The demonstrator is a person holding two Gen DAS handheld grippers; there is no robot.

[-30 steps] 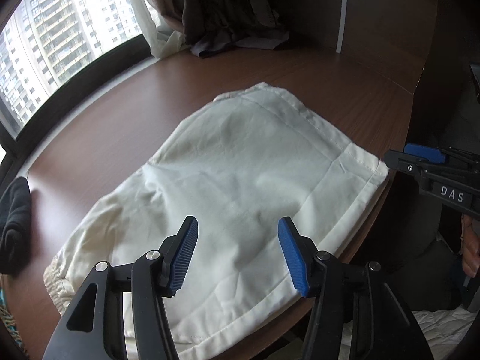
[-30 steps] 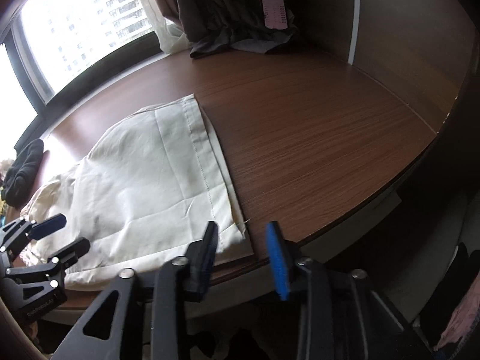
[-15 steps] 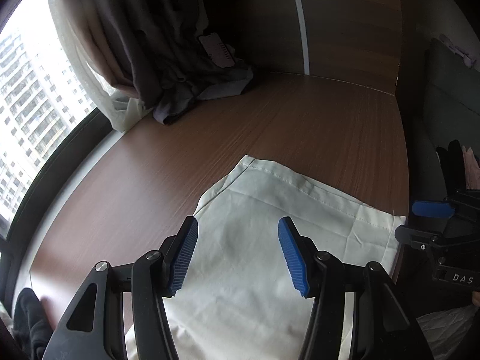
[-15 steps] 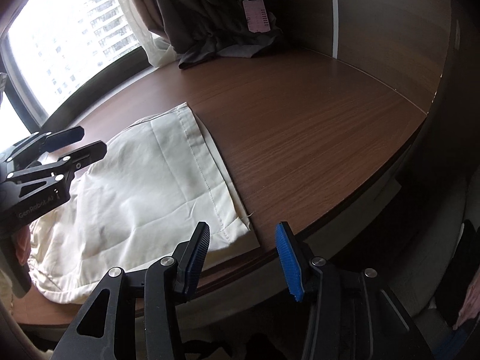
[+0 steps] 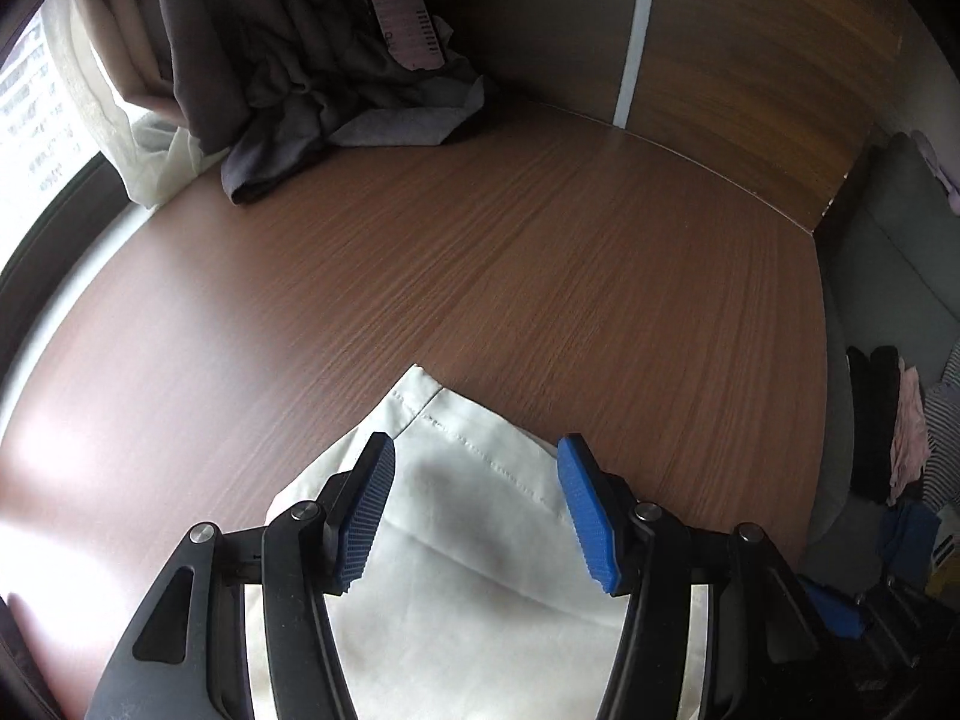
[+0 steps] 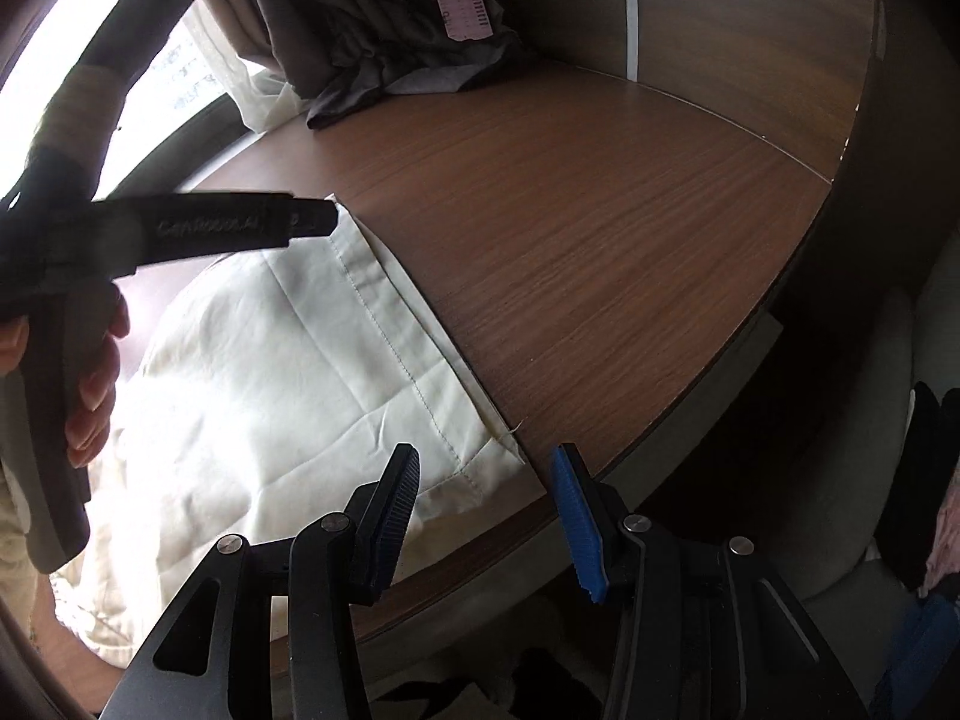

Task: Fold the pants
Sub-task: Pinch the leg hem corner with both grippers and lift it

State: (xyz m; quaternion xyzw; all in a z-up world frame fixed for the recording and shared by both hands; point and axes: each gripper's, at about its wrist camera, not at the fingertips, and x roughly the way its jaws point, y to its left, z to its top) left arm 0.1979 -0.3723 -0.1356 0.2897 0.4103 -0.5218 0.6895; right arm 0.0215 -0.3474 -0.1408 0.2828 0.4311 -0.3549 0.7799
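Faint "GenRobot.AI" lettering on left gripper (image 6: 228, 228), pink tag (image 5: 408, 27) print unreadable

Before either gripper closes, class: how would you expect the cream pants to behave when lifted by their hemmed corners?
The cream pants will probably sag and drape, since the cloth lies limp with soft creases. They look thin, so likely light. The stitched hem seems thicker, perhaps giving the open right gripper and left gripper firmer purchase.
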